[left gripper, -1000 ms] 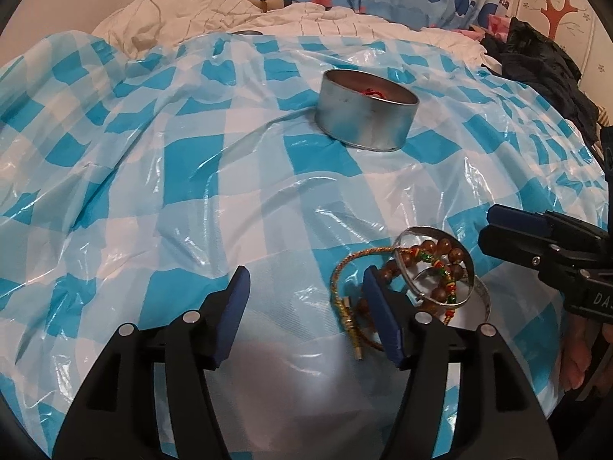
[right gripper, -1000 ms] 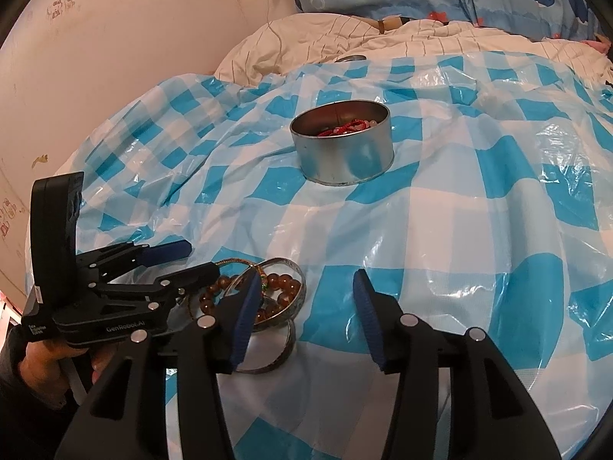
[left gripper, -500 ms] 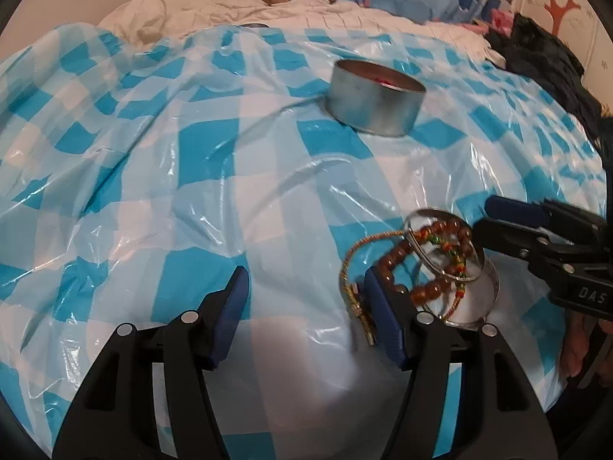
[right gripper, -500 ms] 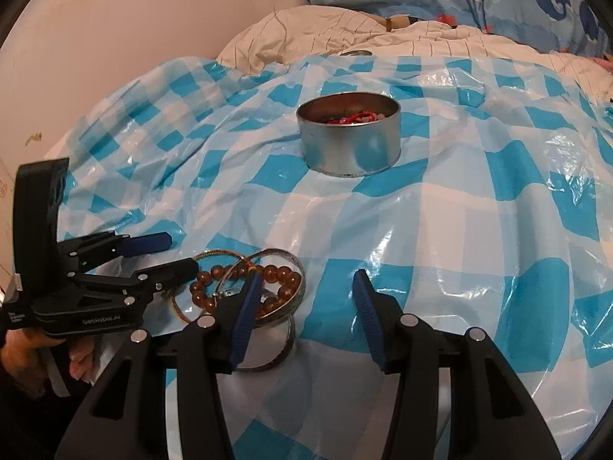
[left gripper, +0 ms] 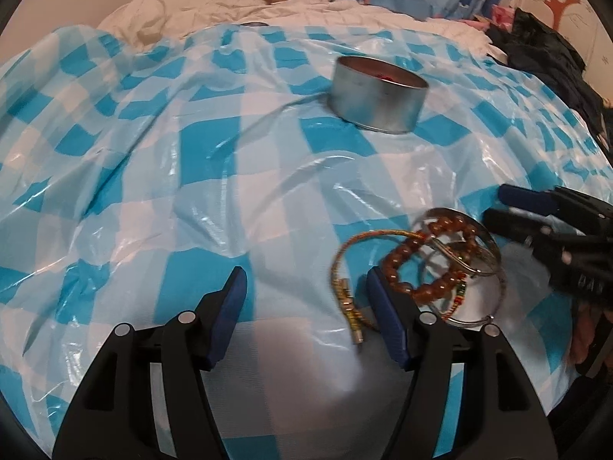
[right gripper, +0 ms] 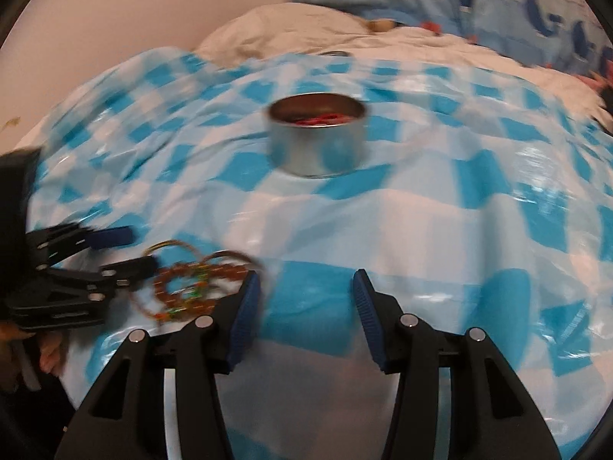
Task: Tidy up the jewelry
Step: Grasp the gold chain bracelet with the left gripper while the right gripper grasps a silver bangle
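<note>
A blue-and-white checked plastic sheet [left gripper: 161,176] covers the bed. My round metal tin [left gripper: 379,94] sits far ahead, something red inside. The tangled bracelets [left gripper: 425,268] lie just right of my left claw [left gripper: 306,318], nearer it than my right claw [right gripper: 306,314]. Both claws gape empty. Brown beads, gold cord, 2 silver bangles.

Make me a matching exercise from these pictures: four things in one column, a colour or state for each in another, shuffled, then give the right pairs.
Things:
1. tin
2. bead bracelet
3. sheet
4. left gripper

Colour or state:
A. blue and white checks
B. open, nothing between its jaws
C. brown, lying in the jewelry pile
D. silver, something red inside

Pairs: 1-D, 2-C, 3-A, 4-B
</note>
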